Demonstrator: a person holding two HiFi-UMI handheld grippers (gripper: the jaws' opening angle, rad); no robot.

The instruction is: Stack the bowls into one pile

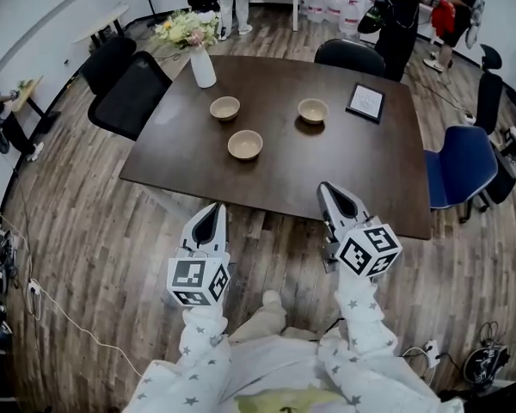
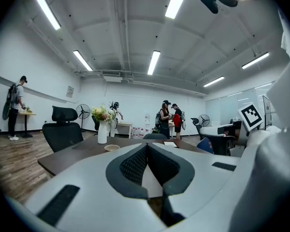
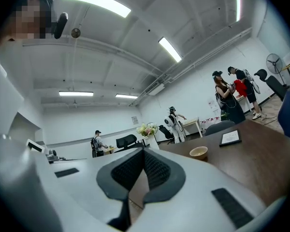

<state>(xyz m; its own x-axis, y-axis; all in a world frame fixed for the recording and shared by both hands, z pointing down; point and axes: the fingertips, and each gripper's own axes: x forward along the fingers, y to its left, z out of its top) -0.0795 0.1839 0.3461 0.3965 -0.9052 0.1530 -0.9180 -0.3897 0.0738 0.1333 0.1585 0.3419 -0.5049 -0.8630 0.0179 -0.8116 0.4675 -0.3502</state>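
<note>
Three bowls sit apart on the table (image 1: 344, 162): the left bowl (image 1: 224, 107) and right bowl (image 1: 313, 110) toward its far side, the near bowl (image 1: 245, 144) closer to its middle. Just short of the table's near edge, the left gripper (image 1: 211, 213) and right gripper (image 1: 331, 194) are both clenched, grasping nothing.

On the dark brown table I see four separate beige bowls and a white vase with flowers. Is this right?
No. The head view shows three separate beige bowls, not four, on the dark brown table with the white vase of flowers.
</note>
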